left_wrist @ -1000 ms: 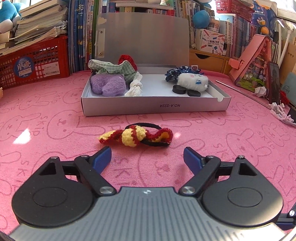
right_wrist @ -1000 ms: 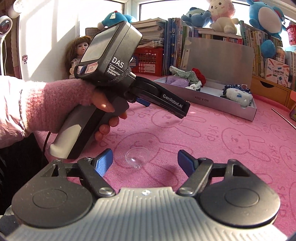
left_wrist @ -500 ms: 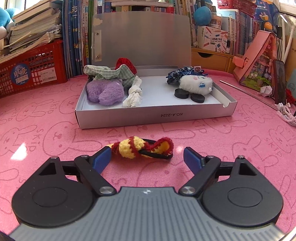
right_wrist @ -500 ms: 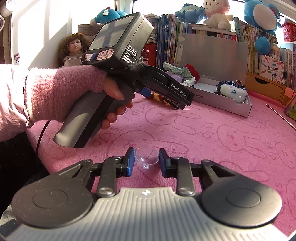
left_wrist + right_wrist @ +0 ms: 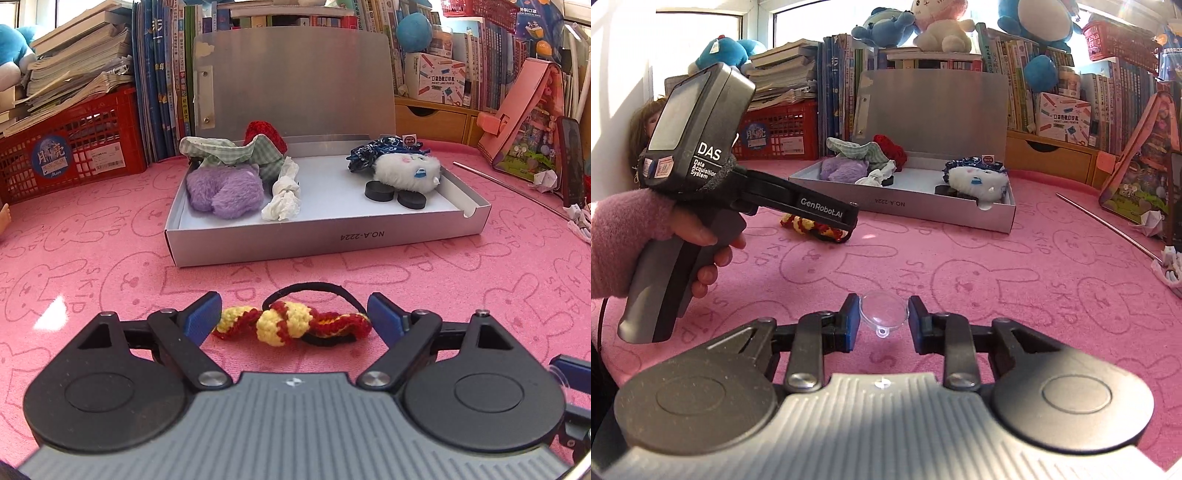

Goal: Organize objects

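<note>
A red and yellow crocheted hair tie (image 5: 291, 325) with a black elastic loop lies on the pink cloth. My left gripper (image 5: 295, 317) stands open around it, a blue pad on each side, not touching. In the right wrist view the same hair tie (image 5: 812, 227) shows under the left gripper's body (image 5: 798, 203). My right gripper (image 5: 882, 321) is shut on a clear suction cup (image 5: 884, 312), lifted a little off the cloth. The open silver box (image 5: 325, 240) sits beyond, holding a purple plush, checked cloth, a white tissue, a white plush and two black discs.
A red crate (image 5: 70, 155), stacked books and a book row line the back. A pink toy house (image 5: 532, 122) and a thin metal rod (image 5: 517, 188) are at the right. A hand in a pink sleeve (image 5: 631, 236) holds the left gripper.
My right gripper closed on the clear suction cup and lifted it, swinging toward the box. My left gripper moved forward until the hair tie lay between its open pads.
</note>
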Motion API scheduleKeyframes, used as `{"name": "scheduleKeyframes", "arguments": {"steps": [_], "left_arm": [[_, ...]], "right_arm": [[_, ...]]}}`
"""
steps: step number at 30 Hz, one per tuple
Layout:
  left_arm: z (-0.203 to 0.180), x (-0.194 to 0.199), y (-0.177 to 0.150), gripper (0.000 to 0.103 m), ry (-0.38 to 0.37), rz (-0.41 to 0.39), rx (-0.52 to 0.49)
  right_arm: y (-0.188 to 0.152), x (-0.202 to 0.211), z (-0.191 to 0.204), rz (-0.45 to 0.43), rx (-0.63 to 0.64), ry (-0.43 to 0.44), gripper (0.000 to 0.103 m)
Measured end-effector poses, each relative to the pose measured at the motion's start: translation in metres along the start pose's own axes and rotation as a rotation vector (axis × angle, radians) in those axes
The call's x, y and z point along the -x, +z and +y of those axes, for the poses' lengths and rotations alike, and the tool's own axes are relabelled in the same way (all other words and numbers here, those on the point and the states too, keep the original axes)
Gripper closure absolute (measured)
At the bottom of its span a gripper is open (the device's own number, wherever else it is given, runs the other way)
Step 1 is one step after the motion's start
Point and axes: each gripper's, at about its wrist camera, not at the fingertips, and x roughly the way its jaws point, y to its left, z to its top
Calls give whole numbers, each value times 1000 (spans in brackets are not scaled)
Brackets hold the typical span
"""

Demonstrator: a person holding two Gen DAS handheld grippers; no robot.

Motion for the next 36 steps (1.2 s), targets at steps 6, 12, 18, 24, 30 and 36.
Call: {"name": "scheduleKeyframes", "arguments": {"steps": [6, 12, 18, 24, 30, 36], "left_arm": [[-8, -2, -5, 13, 12, -5, -66], [-5, -2, -5, 13, 2, -5, -49], [-6, 3, -6, 26, 4, -26, -54], [-11, 12, -9, 46, 11, -66, -103], [-9, 24, -5, 72, 6, -97, -68], [-9, 33, -7, 73, 10, -135, -85]], "right_arm": [[23, -27, -8, 4, -2, -80, 70], [35, -50, -8, 29, -16, -65, 69], [37, -55, -3, 27, -2, -41, 69], [40, -57, -6, 27, -24, -33, 69], [40, -58, -8, 25, -33, -34, 69], [41, -56, -11, 17, -43, -37, 69]]}}
